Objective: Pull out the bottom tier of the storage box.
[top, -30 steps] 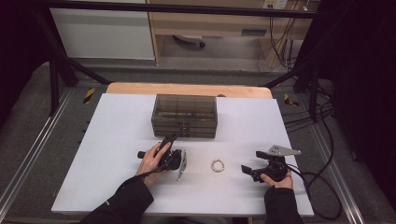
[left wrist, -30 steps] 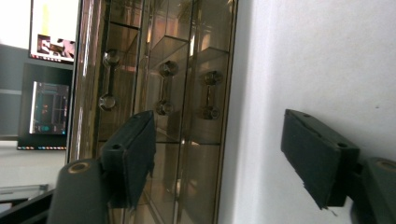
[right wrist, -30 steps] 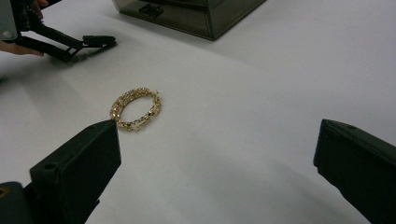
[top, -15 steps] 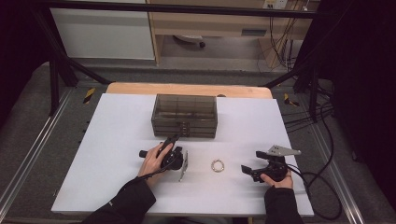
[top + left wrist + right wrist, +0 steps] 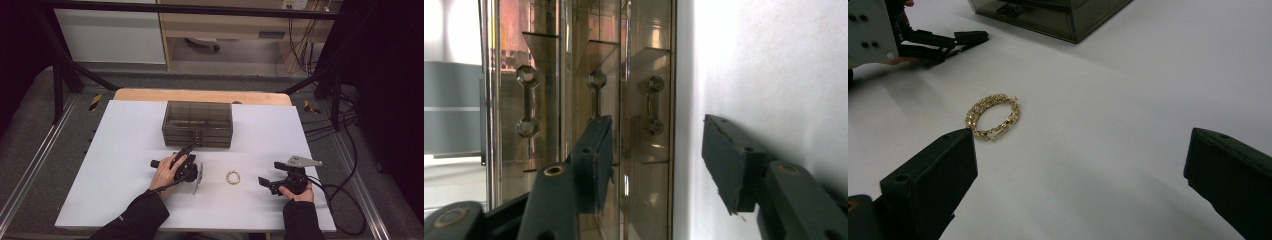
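A smoked clear drawer box (image 5: 197,124) stands at the table's middle, its three drawer fronts facing me. My left gripper (image 5: 189,149) lies rolled on its side just in front of it. In the left gripper view the jaws (image 5: 656,160) stand apart with nothing between the pads. They have just been closing, and the bottom drawer's handle (image 5: 652,105) lies a little beyond the gap. A gold bracelet (image 5: 233,177) lies flat on the table. My right gripper (image 5: 265,181) rests to its right, wide open (image 5: 1080,160), with the bracelet (image 5: 993,116) ahead of its left jaw.
The white tabletop (image 5: 125,150) has bare room left of the box and along the front edge. A cable (image 5: 340,200) trails off the right side from the right gripper. Black frame rails run beside the table.
My left hand and its gripper have edged slightly right, toward the box front. The right gripper and the bracelet have stayed put.
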